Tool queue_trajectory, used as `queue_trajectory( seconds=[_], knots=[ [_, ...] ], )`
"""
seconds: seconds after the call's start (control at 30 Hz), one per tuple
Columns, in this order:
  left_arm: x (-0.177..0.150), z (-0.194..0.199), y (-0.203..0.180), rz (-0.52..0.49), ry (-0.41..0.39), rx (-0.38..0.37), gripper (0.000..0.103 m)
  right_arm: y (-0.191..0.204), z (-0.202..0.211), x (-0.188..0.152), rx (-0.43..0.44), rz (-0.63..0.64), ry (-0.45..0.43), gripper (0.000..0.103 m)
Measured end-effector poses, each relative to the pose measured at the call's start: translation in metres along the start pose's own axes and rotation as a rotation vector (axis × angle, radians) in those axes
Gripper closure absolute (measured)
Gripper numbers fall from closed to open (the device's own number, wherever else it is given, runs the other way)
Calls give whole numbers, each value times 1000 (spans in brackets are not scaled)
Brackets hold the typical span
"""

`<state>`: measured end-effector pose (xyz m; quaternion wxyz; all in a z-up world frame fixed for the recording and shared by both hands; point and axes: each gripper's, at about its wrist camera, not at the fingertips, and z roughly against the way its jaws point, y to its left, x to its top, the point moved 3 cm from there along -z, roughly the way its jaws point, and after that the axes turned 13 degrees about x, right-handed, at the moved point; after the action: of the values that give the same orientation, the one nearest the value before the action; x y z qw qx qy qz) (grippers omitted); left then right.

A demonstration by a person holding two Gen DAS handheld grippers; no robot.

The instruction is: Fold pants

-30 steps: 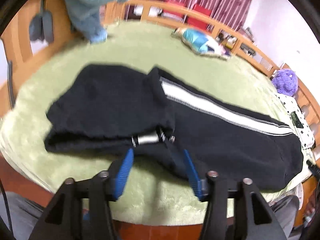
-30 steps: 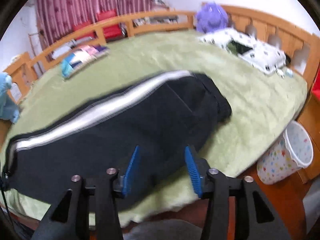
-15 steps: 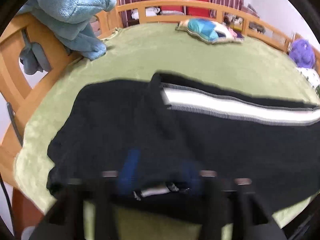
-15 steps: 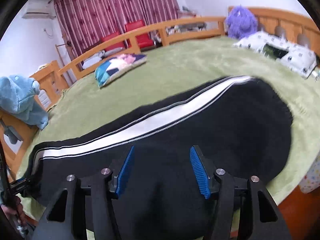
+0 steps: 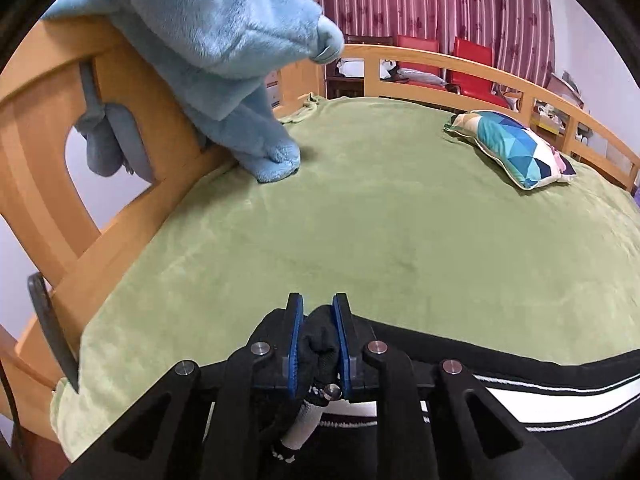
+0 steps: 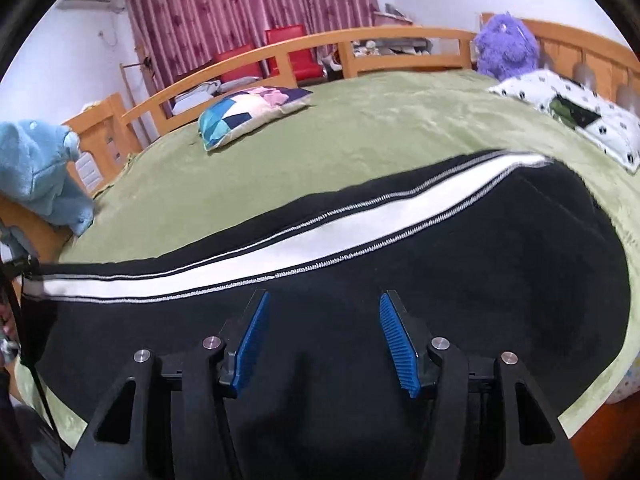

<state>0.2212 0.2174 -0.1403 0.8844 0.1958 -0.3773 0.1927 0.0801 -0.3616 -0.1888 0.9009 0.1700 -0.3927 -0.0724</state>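
At 6 o'clock on the green plush bedspread [image 5: 400,216], the left gripper [image 5: 318,344] pinches only a small bunch of the black white-striped pants [image 6: 400,280], which may slip free, while the right gripper [image 6: 324,336] hovers wide, holding nothing.

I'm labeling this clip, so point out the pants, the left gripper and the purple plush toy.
pants [image 6: 500,264], right wrist view, black leg fabric.
left gripper [image 5: 318,324], left wrist view, between fingertips.
purple plush toy [image 6: 506,46], right wrist view, body.

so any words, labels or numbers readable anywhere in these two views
None can be read.
black pants: only a white side stripe, no lettering.
patterned cushion: colour blocks, no text.
spotted white pillow: a dark patch, too blurred to tell if it carries print.
left claw, right claw: no markings.
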Motion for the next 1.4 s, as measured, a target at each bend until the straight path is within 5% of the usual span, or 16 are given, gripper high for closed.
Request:
queue_trajectory(
  seconds=[0.1,0.17,0.23,0.63,0.73,0.93,1.17,1.4],
  knots=[
    [0,3,0,-29,-38,33,73,-6,-5,0,-13,-24,14,46],
    [0,10,3,-24,-72,52,44,-7,-7,0,-17,-30,14,46],
    [-1,17,4,-17,-94,16,38,-7,-7,0,-22,-34,12,46],
    [-12,50,-13,-1,-51,-117,38,-12,18,2,-94,-28,-40,46],
    [-13,70,-28,-17,-66,-142,38,-35,47,12,-101,-79,-75,39],
    [-21,118,-69,-89,-96,-217,38,-114,100,22,-258,-135,-121,24],
    [-38,167,-120,-152,-120,-310,33,-215,89,17,-97,-410,-80,24],
    [-77,201,-134,-213,-116,-270,33,-283,25,19,132,-681,-86,21]
  ],
)
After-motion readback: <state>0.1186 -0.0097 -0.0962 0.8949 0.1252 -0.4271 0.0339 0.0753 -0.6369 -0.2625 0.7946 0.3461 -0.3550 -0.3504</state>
